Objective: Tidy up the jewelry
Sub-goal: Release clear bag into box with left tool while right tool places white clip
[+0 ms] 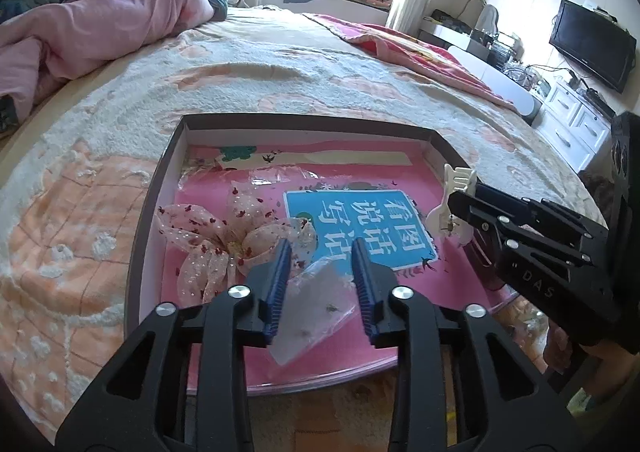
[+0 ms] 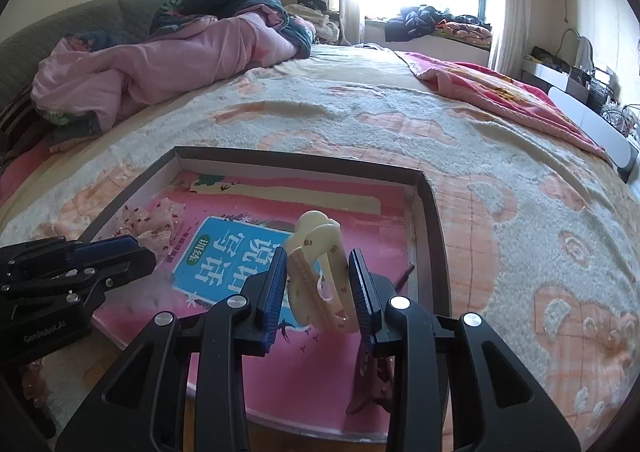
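One shallow box (image 1: 160, 188) at frame centre; inside it one pink book (image 1: 224, 332), one sheer ribbon bow (image 1: 212, 236), one clear plastic bag (image 1: 320, 308); two hair clips: cream (image 2: 320, 272), dark red (image 2: 372, 384)

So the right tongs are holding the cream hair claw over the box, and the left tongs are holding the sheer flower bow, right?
Not quite. The right tongs do hold the cream hair claw over the box, but the left tongs straddle a clear plastic bag, as the left wrist view shows.
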